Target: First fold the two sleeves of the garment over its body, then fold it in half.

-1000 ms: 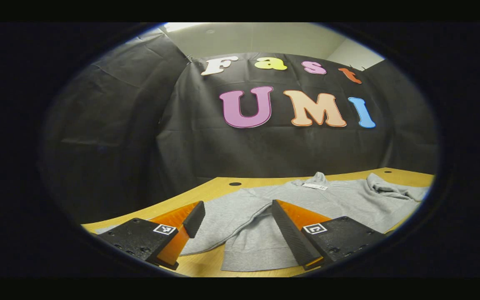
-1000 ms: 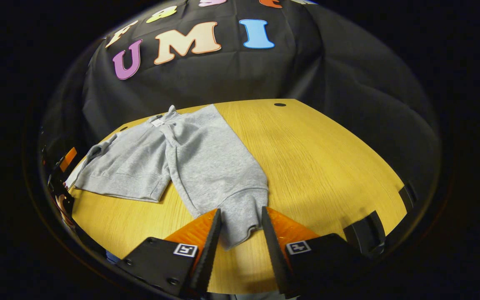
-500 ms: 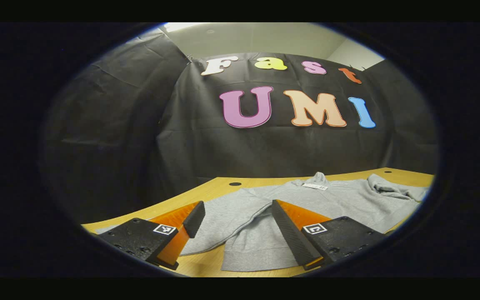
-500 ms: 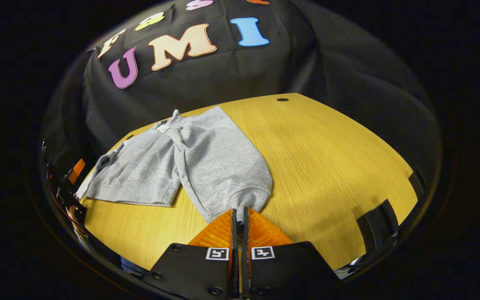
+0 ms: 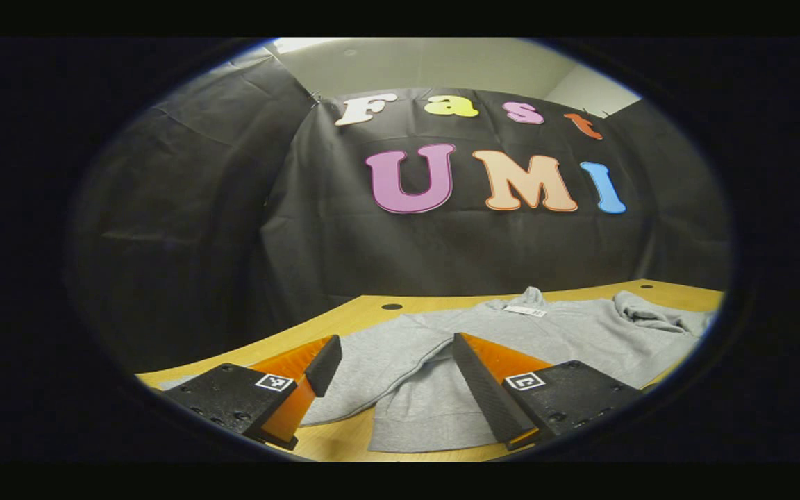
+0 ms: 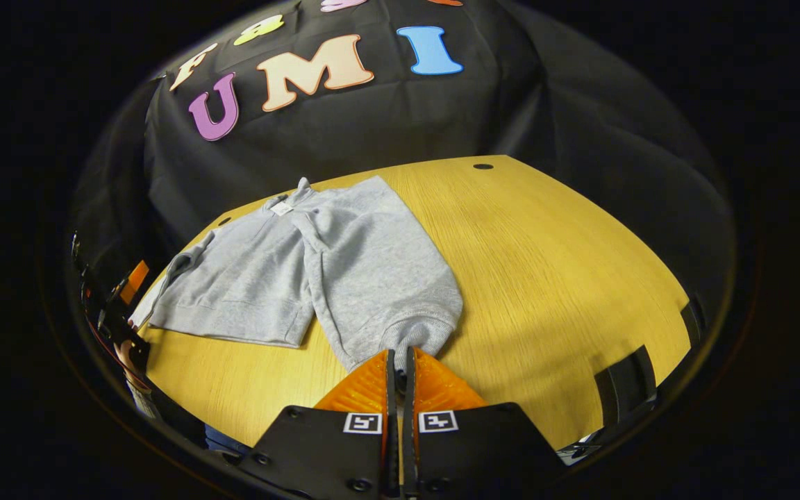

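The garment (image 5: 511,333), a grey sweatshirt, lies flat on the tabletop (image 5: 344,316) in your left gripper view, collar toward the booth wall and hem toward you. Your left gripper (image 5: 389,368) hangs low over the near edge with its fingers spread wide and nothing between them. The left sleeve (image 5: 372,368) runs out from the shoulder toward you, passing between the two fingers, so that sleeve is the nearer one for this hand. The far sleeve bunches at the right edge of the view.

In your right gripper view, the garment (image 6: 254,285) sits well to the left of centre, and its right sleeve (image 6: 379,278) stretches along the tabletop (image 6: 567,264) straight toward you, long axis in line with the fingers. Your right gripper (image 6: 398,361) is pinched tight on the ribbed cuff (image 6: 417,333). The body lies up and to the left of that grip, so I judge the fold must carry the cuff that way, across the chest.
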A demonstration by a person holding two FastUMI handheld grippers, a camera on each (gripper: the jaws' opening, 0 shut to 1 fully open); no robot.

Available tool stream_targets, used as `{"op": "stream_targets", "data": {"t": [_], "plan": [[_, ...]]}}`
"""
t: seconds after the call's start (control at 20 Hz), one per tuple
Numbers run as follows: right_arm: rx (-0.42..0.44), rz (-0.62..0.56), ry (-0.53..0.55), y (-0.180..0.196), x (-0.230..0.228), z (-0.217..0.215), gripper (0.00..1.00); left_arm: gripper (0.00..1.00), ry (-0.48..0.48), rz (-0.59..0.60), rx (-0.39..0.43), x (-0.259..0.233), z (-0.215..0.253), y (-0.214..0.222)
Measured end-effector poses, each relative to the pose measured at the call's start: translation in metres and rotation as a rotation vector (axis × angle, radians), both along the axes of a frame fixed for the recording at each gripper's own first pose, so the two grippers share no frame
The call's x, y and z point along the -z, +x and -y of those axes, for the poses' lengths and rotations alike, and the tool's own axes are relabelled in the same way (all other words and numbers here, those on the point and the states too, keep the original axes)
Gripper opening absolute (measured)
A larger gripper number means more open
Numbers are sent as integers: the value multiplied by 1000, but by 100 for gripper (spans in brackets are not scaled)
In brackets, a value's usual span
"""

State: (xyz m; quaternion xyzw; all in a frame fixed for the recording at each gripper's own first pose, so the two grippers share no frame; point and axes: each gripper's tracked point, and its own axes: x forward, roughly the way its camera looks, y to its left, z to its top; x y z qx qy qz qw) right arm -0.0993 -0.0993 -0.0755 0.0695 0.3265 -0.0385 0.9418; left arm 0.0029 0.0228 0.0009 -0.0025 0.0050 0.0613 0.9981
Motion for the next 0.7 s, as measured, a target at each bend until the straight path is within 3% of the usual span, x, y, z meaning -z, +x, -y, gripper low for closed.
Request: {"op": "stream_targets", "data": {"t": [0.3, 0.7], "plan": [[-59, 127, 16, 57, -52, -25, 5, 94, -1, -1, 1, 3, 0, -2], [-196, 252, 9, 146, -116, -90, 5, 94, 0, 1, 0, 3, 0, -1]]}}
